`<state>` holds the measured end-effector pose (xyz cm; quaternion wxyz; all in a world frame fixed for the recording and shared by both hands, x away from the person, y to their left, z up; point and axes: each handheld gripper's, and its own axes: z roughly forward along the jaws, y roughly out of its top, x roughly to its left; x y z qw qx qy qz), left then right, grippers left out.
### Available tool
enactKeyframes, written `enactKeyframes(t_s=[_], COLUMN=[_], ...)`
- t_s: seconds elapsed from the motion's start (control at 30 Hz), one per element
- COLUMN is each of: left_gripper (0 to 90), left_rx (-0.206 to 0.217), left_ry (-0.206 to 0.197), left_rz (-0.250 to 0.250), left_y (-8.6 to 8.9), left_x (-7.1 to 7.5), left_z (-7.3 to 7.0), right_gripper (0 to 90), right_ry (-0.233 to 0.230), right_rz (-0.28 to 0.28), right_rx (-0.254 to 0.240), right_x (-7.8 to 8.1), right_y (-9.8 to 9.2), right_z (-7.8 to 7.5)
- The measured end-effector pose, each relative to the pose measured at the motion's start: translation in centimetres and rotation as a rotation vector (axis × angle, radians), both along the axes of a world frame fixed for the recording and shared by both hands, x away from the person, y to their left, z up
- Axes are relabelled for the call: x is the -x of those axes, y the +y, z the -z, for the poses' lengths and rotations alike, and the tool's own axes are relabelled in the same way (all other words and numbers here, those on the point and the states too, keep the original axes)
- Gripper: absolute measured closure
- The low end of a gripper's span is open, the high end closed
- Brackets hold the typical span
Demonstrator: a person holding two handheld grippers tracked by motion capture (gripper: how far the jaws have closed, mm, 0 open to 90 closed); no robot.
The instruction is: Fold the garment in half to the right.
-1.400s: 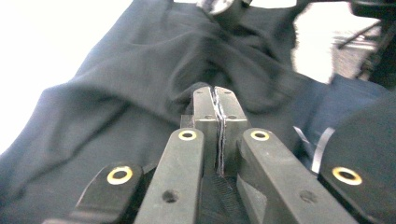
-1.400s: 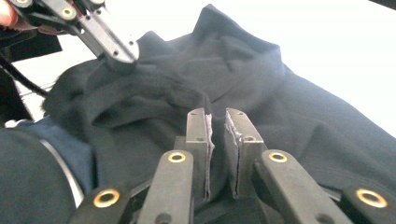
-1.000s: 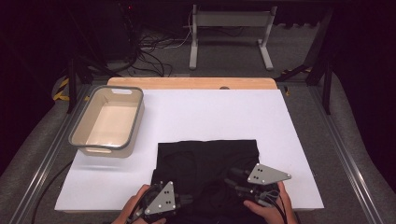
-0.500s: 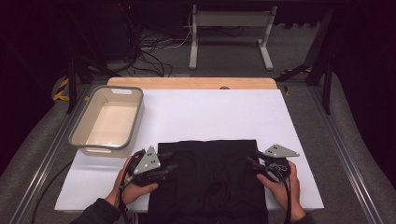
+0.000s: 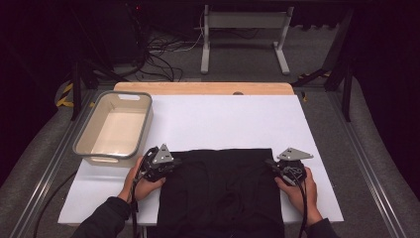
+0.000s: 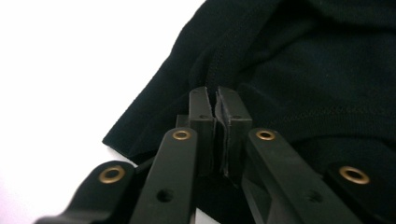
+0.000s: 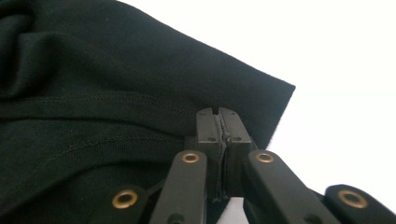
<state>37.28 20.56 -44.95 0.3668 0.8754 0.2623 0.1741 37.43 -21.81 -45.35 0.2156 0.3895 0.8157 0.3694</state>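
In front of me lies a white sheet (image 5: 223, 119) spread over the table, whose wooden edge (image 5: 203, 88) shows along the far side. An empty beige tub (image 5: 115, 128) with a grey rim sits on the sheet at my left. Beyond the table, cables (image 5: 158, 62) trail on the floor beside a grey metal stand (image 5: 242, 34).

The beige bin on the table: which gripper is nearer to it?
Left. The left gripper sits just beside the bin's near corner, at the black cloth's left edge; the right gripper is across the cloth, at its right edge.
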Motion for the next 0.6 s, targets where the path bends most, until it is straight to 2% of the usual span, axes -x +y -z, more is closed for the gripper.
enactKeyframes(t_s=[0.17,0.23,0.3,0.37,0.47,0.5,0.6], left_gripper=[86.9,86.9,87.0,87.0,87.0,87.0,87.0], left_rx=[0.031,0.029,0.048,0.036,0.041,0.046,0.016], left_ry=[-0.048,-0.077,-0.077,-0.092,-0.082,-0.062,-0.040], left_rz=[0.006,0.010,0.017,0.021,0.029,0.035,0.038], left_y=[0.6,0.9,1.2,1.4,1.8,1.9,1.8], left_x=[1.2,1.8,2.2,2.6,3.3,3.5,4.0], left_z=[-1.2,-1.8,-2.1,-2.4,-2.5,-2.3,-1.4], right_gripper=[89.6,89.6,89.7,89.7,89.8,89.7,89.7], right_ry=[-0.052,-0.073,-0.097,-0.111,-0.121,-0.126,-0.121], right_rz=[0.005,0.012,0.024,0.034,0.031,0.034,0.036], right_rx=[-0.021,-0.035,-0.045,-0.060,-0.064,-0.064,-0.072], right_x=[1.0,1.5,1.9,2.3,2.8,2.9,3.2], right_y=[-0.5,-0.8,-1.1,-1.4,-1.6,-1.6,-1.8], right_z=[-1.1,-1.5,-2.0,-2.4,-2.7,-2.8,-2.8])
